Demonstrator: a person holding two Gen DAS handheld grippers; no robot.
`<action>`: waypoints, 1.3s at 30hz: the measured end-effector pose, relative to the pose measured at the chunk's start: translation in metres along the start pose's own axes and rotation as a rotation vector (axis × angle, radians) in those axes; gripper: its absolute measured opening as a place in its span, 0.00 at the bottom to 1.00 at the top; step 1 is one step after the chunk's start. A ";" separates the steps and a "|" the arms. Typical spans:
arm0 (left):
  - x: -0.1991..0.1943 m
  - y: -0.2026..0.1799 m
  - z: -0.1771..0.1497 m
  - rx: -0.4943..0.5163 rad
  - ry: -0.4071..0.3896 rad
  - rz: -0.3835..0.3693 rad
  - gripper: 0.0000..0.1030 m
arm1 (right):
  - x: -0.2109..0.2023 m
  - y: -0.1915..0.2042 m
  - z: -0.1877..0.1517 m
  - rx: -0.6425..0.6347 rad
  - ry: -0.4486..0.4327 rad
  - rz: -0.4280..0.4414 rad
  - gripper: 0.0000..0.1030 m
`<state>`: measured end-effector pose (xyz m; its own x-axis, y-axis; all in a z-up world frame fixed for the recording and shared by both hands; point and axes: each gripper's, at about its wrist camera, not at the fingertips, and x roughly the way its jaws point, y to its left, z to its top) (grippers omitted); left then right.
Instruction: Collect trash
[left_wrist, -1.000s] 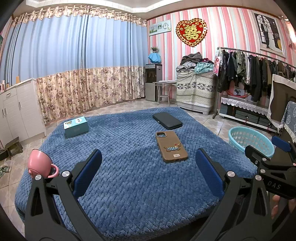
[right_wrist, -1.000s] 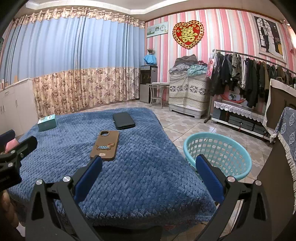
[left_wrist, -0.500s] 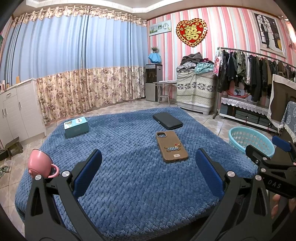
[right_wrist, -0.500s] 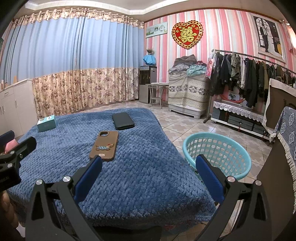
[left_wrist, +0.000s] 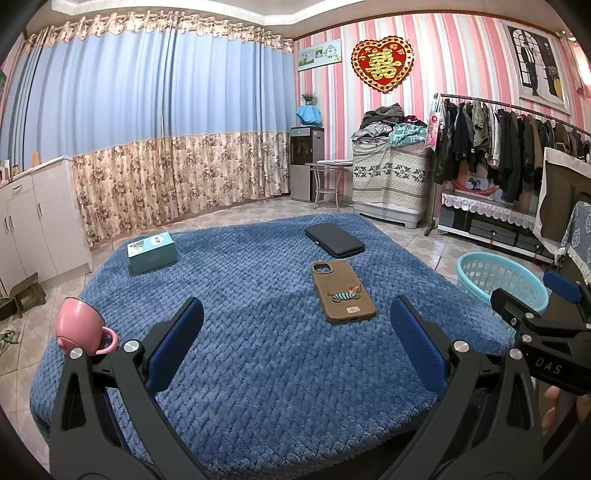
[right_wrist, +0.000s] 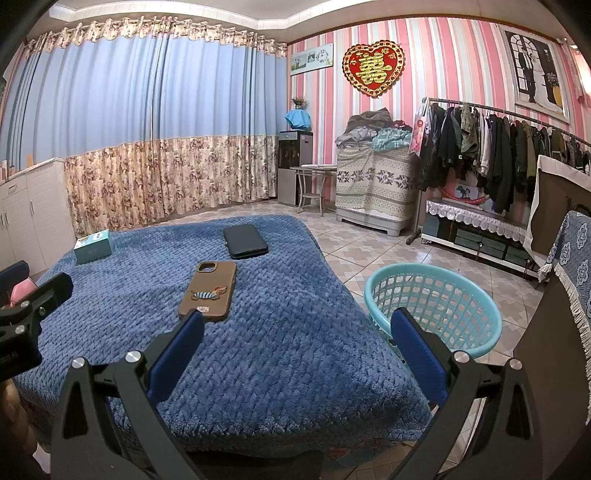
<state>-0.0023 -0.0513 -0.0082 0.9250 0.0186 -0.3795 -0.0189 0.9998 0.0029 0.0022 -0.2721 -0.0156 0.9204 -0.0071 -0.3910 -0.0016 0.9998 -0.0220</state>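
Blue blanket (left_wrist: 258, 354) carries brown phone case (left_wrist: 341, 291) and teal box (left_wrist: 151, 253), nothing shifted, left gripper (left_wrist: 295, 332) and right gripper (right_wrist: 295, 334) jaws still spread, empty.

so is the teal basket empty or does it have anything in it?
Looks empty: the basket on the floor shows only bare mesh inside in the right wrist view; its near bottom is hidden.

A blue, woven-textured blanket (left_wrist: 258, 369) filled the middle of the frame. On it lay a brown phone case (left_wrist: 342, 292) (with a striped dog motif), a black case (left_wrist: 334, 240) and a teal box (left_wrist: 151, 253). At lower left sat a pink cup (left_wrist: 79, 326); at right, a turquoise lattice basket (right_wrist: 432, 306). The wall (left_wrist: 461, 55) at upper right was pink-and-white striped.
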 end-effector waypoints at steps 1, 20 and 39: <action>0.000 0.000 0.000 0.000 -0.001 0.001 0.95 | 0.000 0.000 0.000 0.000 0.000 0.000 0.96; 0.000 -0.001 -0.001 0.003 -0.003 0.001 0.95 | 0.000 -0.001 -0.001 0.002 -0.001 0.000 0.96; 0.000 0.000 -0.002 0.005 -0.006 0.000 0.95 | 0.000 -0.002 -0.001 0.002 -0.003 -0.001 0.96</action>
<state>-0.0033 -0.0515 -0.0103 0.9272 0.0188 -0.3740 -0.0173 0.9998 0.0074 0.0015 -0.2738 -0.0161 0.9214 -0.0078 -0.3885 -0.0001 0.9998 -0.0202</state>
